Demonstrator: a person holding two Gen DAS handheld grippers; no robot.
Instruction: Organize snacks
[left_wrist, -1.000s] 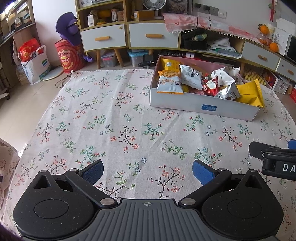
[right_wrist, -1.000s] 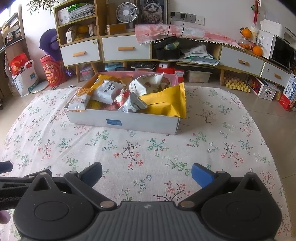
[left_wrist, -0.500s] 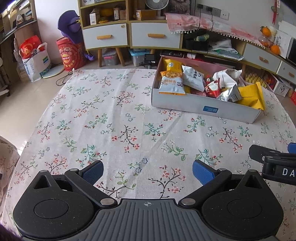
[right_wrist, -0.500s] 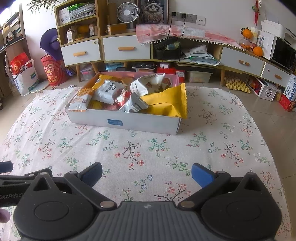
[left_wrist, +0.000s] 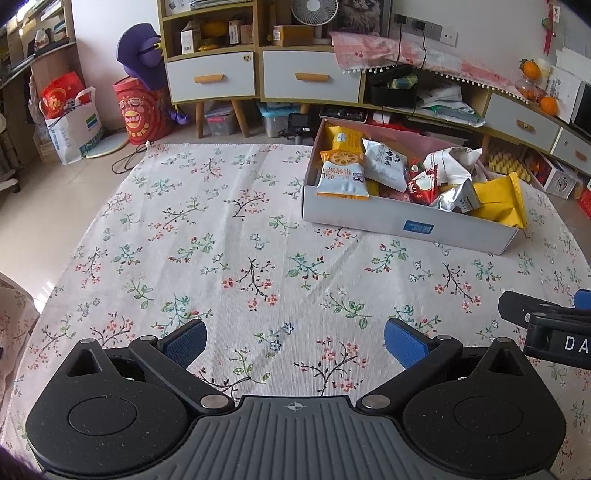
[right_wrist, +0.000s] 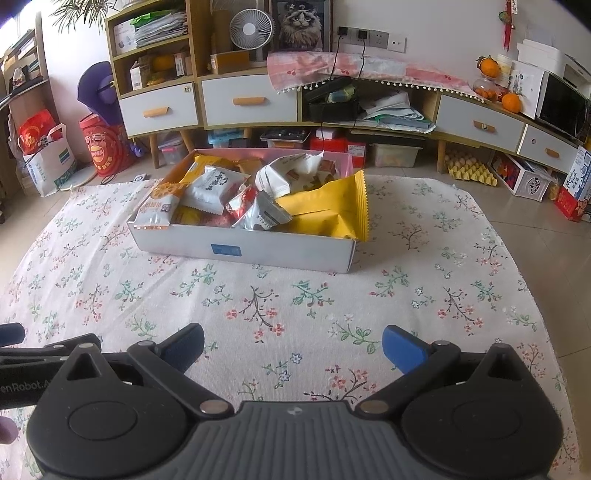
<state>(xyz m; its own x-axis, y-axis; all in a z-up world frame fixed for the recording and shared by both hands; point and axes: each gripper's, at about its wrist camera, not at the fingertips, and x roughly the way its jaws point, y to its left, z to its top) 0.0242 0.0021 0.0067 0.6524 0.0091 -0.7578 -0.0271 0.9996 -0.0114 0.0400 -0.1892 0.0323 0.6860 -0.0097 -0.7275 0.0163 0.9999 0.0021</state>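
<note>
Now both my tools hover low over the flowered cloth, the left tool and right tool each spread wide and holding nothing. Ahead, well apart from them, the box sits heaped with snack packets.

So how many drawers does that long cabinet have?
4. Left drawer, middle drawer beside it, then right drawer and far-right drawer at the other end. Others may be hidden.

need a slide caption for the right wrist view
Right gripper, jaws open and empty, faces a white box heaped with snack packets on a floral tablecloth.
</note>
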